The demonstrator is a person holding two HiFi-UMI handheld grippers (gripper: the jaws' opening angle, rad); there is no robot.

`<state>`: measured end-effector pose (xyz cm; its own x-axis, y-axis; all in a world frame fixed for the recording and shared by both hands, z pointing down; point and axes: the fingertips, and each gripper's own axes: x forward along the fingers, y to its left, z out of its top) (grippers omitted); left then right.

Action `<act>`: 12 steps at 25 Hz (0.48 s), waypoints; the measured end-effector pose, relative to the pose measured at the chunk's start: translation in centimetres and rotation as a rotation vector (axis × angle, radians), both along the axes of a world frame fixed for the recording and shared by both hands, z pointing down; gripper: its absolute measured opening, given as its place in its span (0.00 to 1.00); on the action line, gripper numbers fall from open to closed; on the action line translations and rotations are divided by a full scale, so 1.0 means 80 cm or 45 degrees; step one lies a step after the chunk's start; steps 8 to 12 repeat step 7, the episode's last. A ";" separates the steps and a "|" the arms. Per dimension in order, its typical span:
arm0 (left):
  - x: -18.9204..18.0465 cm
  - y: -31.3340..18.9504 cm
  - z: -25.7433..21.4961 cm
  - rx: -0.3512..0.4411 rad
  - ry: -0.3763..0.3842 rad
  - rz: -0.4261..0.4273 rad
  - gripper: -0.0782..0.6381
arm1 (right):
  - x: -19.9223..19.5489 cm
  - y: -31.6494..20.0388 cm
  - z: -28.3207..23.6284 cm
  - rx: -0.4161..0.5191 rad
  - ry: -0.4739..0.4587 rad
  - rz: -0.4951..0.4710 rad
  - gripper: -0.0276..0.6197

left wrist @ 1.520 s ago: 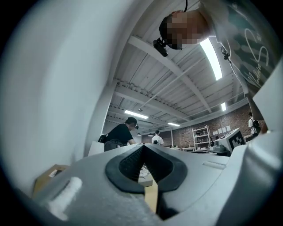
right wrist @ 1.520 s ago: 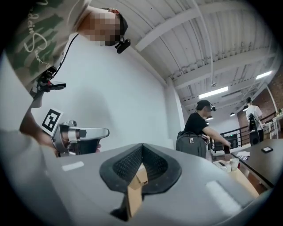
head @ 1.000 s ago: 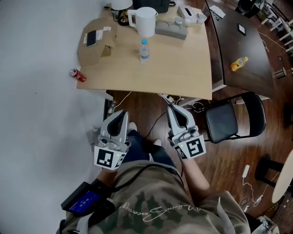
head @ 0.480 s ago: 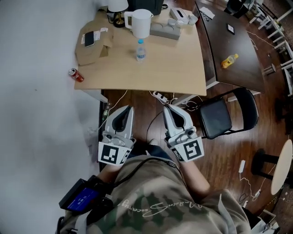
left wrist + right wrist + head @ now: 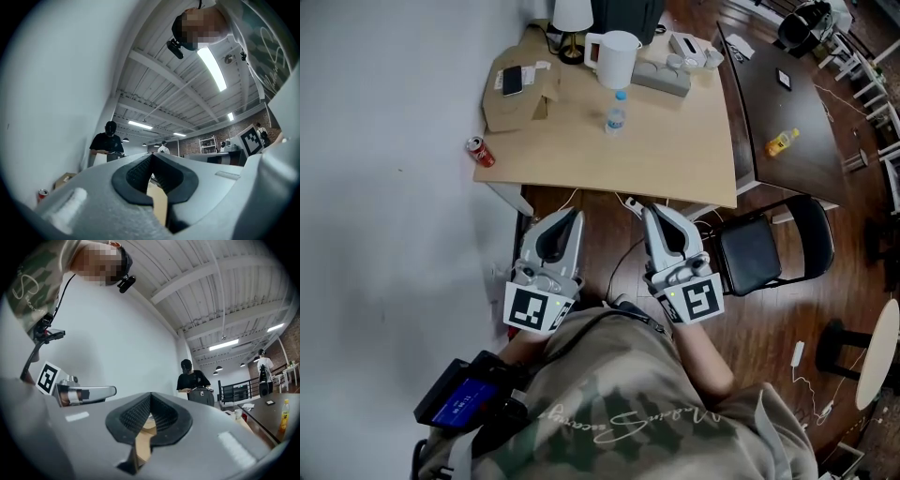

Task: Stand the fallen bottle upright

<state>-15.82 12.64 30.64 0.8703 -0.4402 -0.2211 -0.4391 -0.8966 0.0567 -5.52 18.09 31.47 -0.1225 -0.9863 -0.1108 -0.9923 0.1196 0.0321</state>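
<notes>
A clear water bottle [image 5: 616, 112] with a blue cap stands upright on the light wood table [image 5: 675, 159]. A yellow bottle [image 5: 780, 142] is on the dark table to the right; in the right gripper view the yellow bottle [image 5: 284, 416] looks upright. My left gripper [image 5: 565, 217] and right gripper [image 5: 654, 212] hover side by side in front of the table's near edge, over the wooden floor. Both are shut with nothing held. The left gripper's [image 5: 152, 157] and the right gripper's [image 5: 151, 397] pads meet at their tips.
A white pitcher [image 5: 618, 56], a grey power strip [image 5: 666, 77] and a cardboard box [image 5: 520, 89] sit at the table's back. A red can [image 5: 480, 151] lies by the left corner. A black chair [image 5: 769, 248] stands at the right. Cables run under the table.
Both grippers have moved up and forward toward the table's near edge, staying shut. The head view has shifted, so the table sits further right in the picture.
</notes>
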 end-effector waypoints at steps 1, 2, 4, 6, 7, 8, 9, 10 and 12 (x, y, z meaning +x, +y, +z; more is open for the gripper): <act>-0.002 0.000 -0.001 0.007 -0.002 0.007 0.11 | -0.005 -0.001 -0.003 0.002 0.005 -0.003 0.05; -0.006 0.000 -0.002 0.014 -0.008 0.011 0.11 | -0.009 -0.002 -0.005 0.003 0.011 -0.006 0.05; -0.014 -0.003 -0.003 0.024 -0.012 0.011 0.11 | -0.017 -0.002 -0.006 0.002 0.020 -0.011 0.05; -0.021 -0.007 -0.010 0.041 0.002 0.007 0.11 | -0.023 0.000 -0.005 -0.003 0.024 -0.012 0.05; -0.025 -0.008 -0.013 0.049 0.011 0.004 0.11 | -0.026 0.002 -0.004 -0.006 0.025 -0.012 0.05; -0.025 -0.008 -0.013 0.049 0.011 0.004 0.11 | -0.026 0.002 -0.004 -0.006 0.025 -0.012 0.05; -0.025 -0.008 -0.013 0.049 0.011 0.004 0.11 | -0.026 0.002 -0.004 -0.006 0.025 -0.012 0.05; -0.025 -0.008 -0.013 0.049 0.011 0.004 0.11 | -0.026 0.002 -0.004 -0.006 0.025 -0.012 0.05; -0.025 -0.008 -0.013 0.049 0.011 0.004 0.11 | -0.026 0.002 -0.004 -0.006 0.025 -0.012 0.05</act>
